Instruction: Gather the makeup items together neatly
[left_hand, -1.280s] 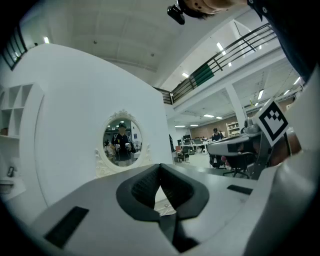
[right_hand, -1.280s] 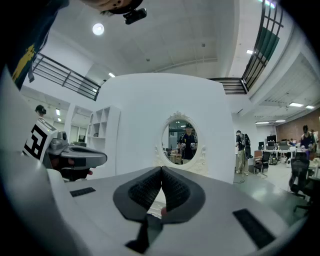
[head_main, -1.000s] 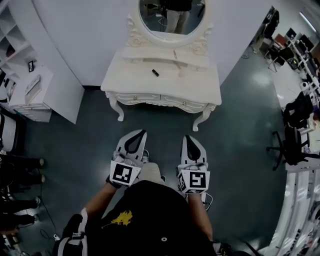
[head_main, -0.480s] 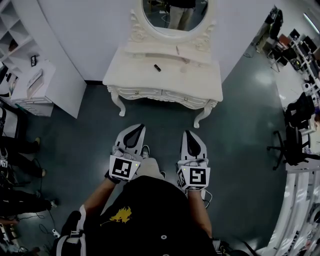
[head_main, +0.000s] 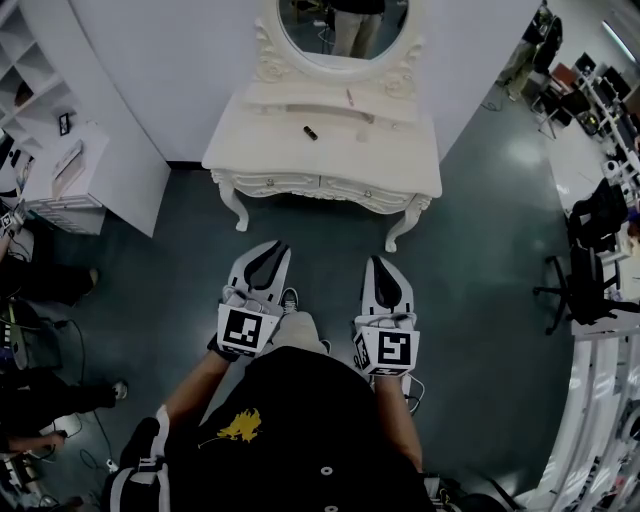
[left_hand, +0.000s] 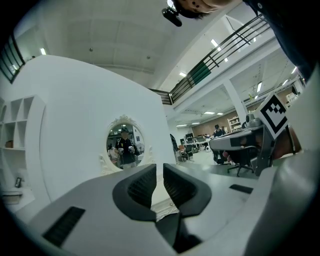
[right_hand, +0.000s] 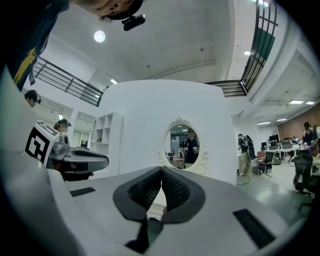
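Observation:
A white dressing table with an oval mirror stands against the wall ahead of me. On its top lies a small dark makeup item, and a slim pinkish one rests on the raised shelf behind it. Both grippers are held level over the dark floor, well short of the table. My left gripper has just been opening and shows a narrow gap with nothing in it. My right gripper is shut and empty. Both gripper views show the mirror far ahead.
A white shelf unit stands at the left beside the wall. Office chairs and desks line the right edge. People's legs and cables show at the far left. Dark floor lies between me and the table.
Both grippers keep nearly the same place in front of the body. The people at the left edge have shifted. The table sits slightly higher in the head view.

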